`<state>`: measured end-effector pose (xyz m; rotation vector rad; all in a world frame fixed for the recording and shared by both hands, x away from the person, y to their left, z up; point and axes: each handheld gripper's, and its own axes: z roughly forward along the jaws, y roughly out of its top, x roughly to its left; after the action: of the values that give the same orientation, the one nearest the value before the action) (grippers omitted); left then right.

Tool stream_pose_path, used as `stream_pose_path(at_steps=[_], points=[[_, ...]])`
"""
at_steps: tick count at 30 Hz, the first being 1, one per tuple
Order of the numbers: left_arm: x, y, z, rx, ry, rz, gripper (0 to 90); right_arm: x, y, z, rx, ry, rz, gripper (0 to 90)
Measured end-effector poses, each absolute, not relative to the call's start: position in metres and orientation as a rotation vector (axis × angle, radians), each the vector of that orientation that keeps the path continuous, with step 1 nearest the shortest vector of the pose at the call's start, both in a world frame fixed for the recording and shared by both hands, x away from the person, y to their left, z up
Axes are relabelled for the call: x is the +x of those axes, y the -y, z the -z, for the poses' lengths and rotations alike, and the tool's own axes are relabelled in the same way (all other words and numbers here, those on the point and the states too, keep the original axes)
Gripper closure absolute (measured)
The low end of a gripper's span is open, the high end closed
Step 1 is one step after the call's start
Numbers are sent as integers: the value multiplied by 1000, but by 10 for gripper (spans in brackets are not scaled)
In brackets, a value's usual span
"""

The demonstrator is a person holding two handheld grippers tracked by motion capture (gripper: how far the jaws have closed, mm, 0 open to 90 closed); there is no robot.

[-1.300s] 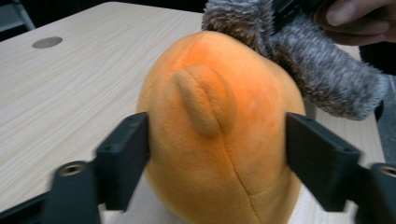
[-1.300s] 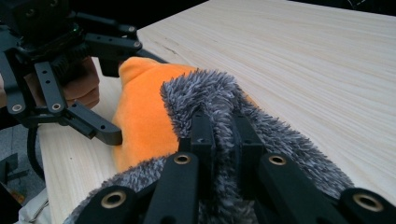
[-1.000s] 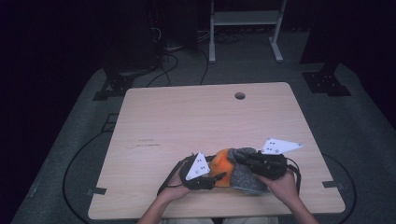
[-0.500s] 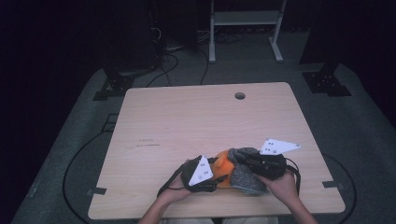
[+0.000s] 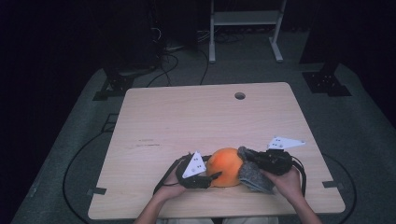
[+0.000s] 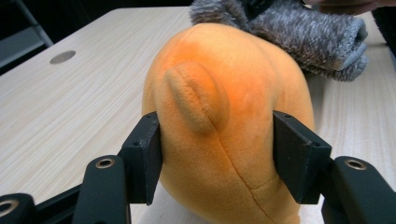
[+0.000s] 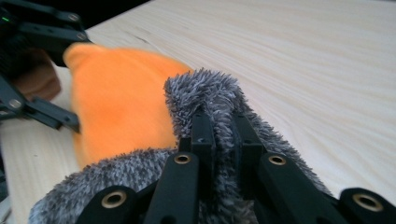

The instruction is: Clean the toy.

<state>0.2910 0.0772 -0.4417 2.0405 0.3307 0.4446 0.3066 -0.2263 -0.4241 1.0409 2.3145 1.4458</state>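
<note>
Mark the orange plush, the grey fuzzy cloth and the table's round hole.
orange plush (image 6: 224, 140), left gripper view, seamed body.
grey fuzzy cloth (image 7: 205, 95), right gripper view, raised fold.
round hole (image 5: 240, 95), high view, its centre.

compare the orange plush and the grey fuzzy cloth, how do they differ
The orange plush is smooth, short-piled and rounded; the grey fuzzy cloth is shaggy, flatter and folded. The left gripper clamps the plush across its wide body; the right gripper pinches a thin fold of the cloth. Both are soft and lie touching on the table.

The round orange plush toy (image 6: 224, 140) runs off the left gripper view's bottom edge, and the fuzzy grey cloth (image 6: 299, 32) off its top.
</note>
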Motion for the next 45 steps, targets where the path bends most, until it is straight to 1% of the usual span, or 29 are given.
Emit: stream_pose_path(at_steps=[3,5,7,8,10,11,12,13,14,15,16,17,18,22,25,32,36,37,38,41,43,45], points=[[293,-80,443,2048,-353,-449,390,306,229,424,1061,-2298,-1452,815],[295,-81,444,2051,-370,-451,388,296,221,414,973,-2294,-1489,815],[296,-82,443,2053,-375,-447,382,294,217,413,942,-2307,-1500,815],[297,-83,443,2043,-378,-436,361,291,212,412,906,-2321,-1496,814],[298,-87,439,1980,-390,-394,248,290,204,414,871,-2329,-1440,814],[297,-89,436,1929,-395,-395,213,290,203,415,878,-2324,-1445,815],[297,-92,432,1874,-398,-399,238,292,202,416,879,-2316,-1475,814],[296,-93,430,1828,-399,-404,238,292,202,416,879,-2316,-1475,814],[295,-93,428,1816,-391,-415,353,291,199,416,849,-2310,-1496,814],[294,-91,429,1843,-387,-448,353,291,199,416,849,-2310,-1496,814],[294,-89,432,1896,-387,-488,398,290,197,415,832,-2306,-1492,814],[295,-87,436,1925,-387,-491,415,290,197,415,823,-2307,-1485,814],[295,-87,438,1916,-391,-489,431,292,200,418,838,-2314,-1477,814],[299,-87,439,1934,-454,-504,447,298,212,424,904,-2312,-1399,814],[303,-90,440,1946,-495,-504,457,299,222,426,952,-2303,-1410,814],[306,-94,442,1955,-543,-521,457,285,201,417,786,-2339,-1447,813],[305,-93,442,1944,-552,-548,454,290,201,421,823,-2330,-1411,813],[304,-93,441,1919,-537,-555,429,293,204,424,859,-2322,-1412,812],[301,-94,438,1874,-498,-561,355,298,208,427,937,-2318,-1453,812],[295,-94,432,1820,-418,-526,348,301,210,430,959,-2307,-1471,812],[294,-88,435,1868,-382,-522,395,304,210,432,974,-2302,-1488,813],[295,-83,441,1927,-368,-546,407,306,210,433,977,-2304,-1484,812]])
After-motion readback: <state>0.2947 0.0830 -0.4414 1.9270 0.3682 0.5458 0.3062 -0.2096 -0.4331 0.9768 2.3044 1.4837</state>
